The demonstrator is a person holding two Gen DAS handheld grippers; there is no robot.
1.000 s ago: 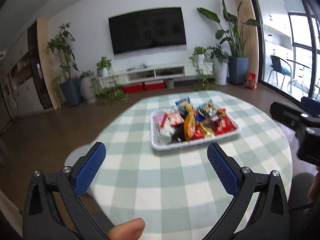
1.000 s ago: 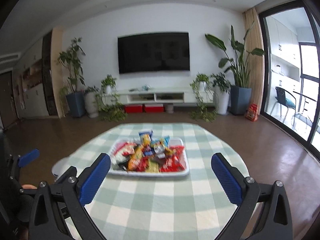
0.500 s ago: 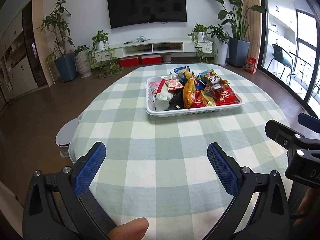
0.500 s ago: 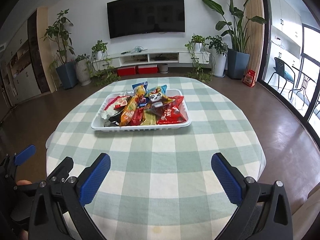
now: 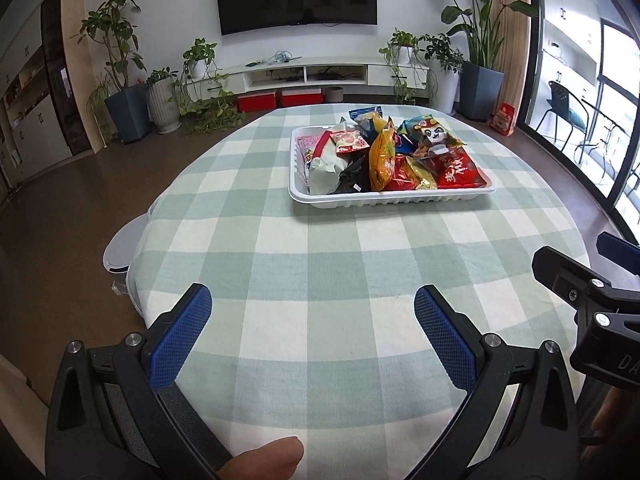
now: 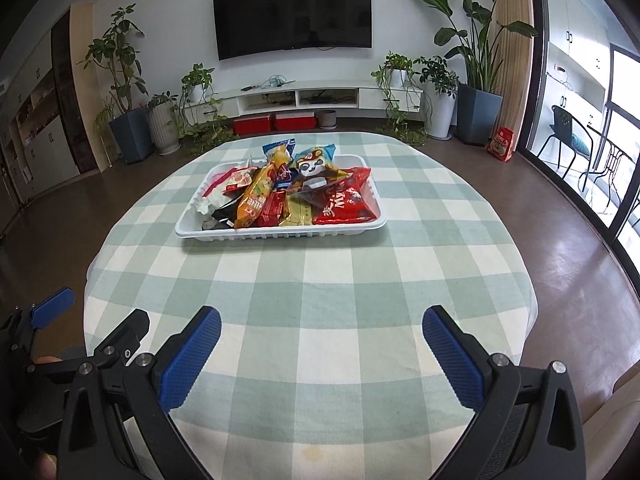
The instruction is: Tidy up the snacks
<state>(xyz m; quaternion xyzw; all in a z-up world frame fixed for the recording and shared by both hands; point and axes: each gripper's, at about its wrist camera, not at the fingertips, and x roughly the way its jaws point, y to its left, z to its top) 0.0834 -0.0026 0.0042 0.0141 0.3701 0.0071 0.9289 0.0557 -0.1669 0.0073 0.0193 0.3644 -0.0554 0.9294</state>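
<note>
Both grippers spread wide and empty above the near edge of the bench.

The left gripper (image 5: 312, 322) has its blue pads far apart, holding and touching nothing; a fingertip (image 5: 260, 460) of the person shows beneath it. The right gripper (image 6: 320, 338) is spread just as wide, also empty. Each shows at the edge of the other's view, side by side. Ahead of both, well apart from the pads, a white tray (image 6: 280, 233) sits on the green-checked cloth of the bench (image 6: 320, 300). It is piled with snacks (image 6: 296, 196): an orange bag (image 5: 382, 156), a red packet (image 6: 346, 206), a panda-print bag (image 6: 314, 164), a gold pack (image 6: 298, 214), and white and black wrappers at its left end.
</note>
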